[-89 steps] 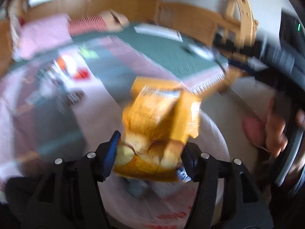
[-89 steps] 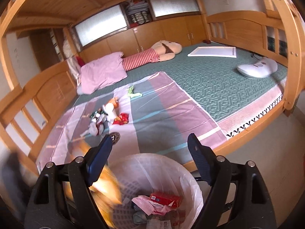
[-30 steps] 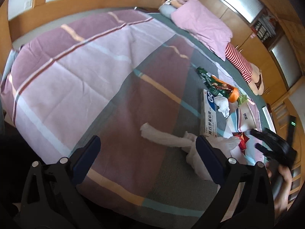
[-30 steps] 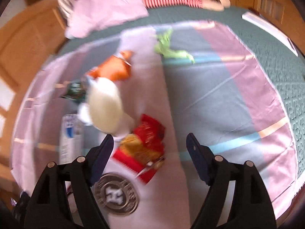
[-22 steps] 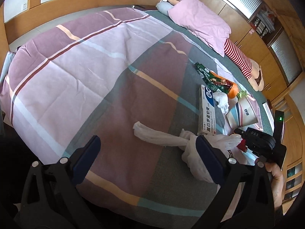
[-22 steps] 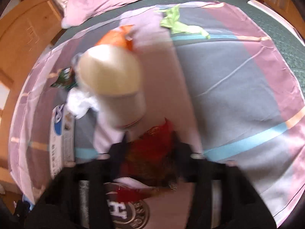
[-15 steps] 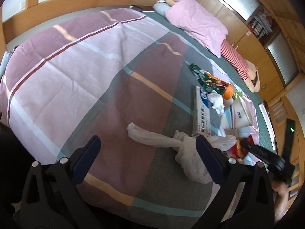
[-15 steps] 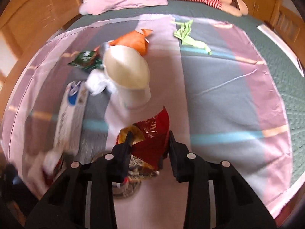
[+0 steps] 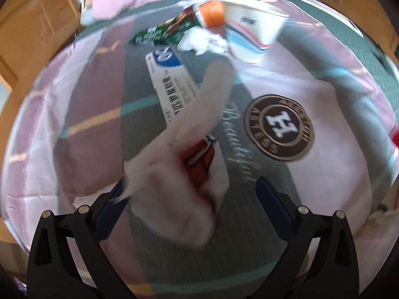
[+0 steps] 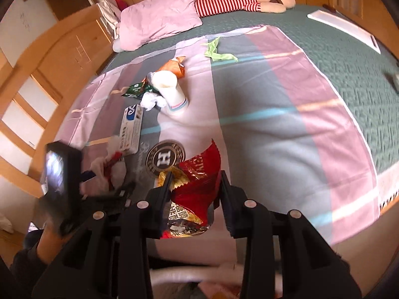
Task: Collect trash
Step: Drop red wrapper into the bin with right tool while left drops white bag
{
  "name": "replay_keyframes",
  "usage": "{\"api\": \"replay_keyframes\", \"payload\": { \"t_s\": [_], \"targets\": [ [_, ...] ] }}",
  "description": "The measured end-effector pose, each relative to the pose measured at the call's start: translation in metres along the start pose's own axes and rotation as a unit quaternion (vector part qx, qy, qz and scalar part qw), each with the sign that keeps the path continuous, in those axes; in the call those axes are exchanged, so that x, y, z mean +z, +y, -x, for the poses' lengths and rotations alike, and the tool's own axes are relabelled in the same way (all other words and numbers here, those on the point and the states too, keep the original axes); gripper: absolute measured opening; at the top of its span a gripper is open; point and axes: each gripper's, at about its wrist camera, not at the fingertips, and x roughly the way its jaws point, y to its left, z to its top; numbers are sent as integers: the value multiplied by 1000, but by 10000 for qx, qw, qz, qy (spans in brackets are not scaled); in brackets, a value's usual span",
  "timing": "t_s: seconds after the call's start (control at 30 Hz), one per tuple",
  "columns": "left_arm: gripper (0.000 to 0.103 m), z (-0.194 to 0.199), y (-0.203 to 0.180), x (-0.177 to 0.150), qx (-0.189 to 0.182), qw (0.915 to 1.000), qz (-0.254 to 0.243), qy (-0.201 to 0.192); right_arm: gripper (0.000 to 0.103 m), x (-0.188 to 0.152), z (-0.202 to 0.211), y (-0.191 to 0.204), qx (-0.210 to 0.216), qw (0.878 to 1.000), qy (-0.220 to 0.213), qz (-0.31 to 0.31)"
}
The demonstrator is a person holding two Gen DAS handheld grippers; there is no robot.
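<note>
My right gripper (image 10: 195,186) is shut on a red snack wrapper (image 10: 197,186) and holds it above the bed's near edge. My left gripper (image 9: 192,194) is open around a white plastic bag (image 9: 184,174) with a red box inside, lying on the striped sheet; the bag sits between the fingers. The left gripper also shows in the right wrist view (image 10: 99,174). More trash lies beyond: a white and blue carton (image 9: 172,82), a paper cup (image 9: 251,32), a crumpled tissue (image 9: 202,41), a green wrapper (image 9: 162,33) and an orange wrapper (image 10: 174,67).
A round brown logo (image 9: 279,127) is printed on the sheet. A green scrap (image 10: 217,52) lies farther up the bed. A pink pillow (image 10: 159,22) and a striped doll (image 10: 239,0) lie at the head. Wooden bed rails (image 10: 37,79) run along the left. A white bin rim (image 10: 179,274) shows below the right gripper.
The right gripper shut on the red wrapper and lifted it back toward the bed's edge. The left gripper swung over and came down around the white bag.
</note>
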Motion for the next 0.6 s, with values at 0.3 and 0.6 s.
{"api": "replay_keyframes", "payload": {
  "t_s": [0.3, 0.6],
  "targets": [
    [31, 7, 77, -11, -972, 9840, 1466, -273, 36, -39, 55, 5, 237, 9985, -497, -77],
    [31, 113, 68, -76, -1986, 9578, 1622, -1299, 36, -71, 112, -1, 326, 9941, -1029, -111]
  ]
}}
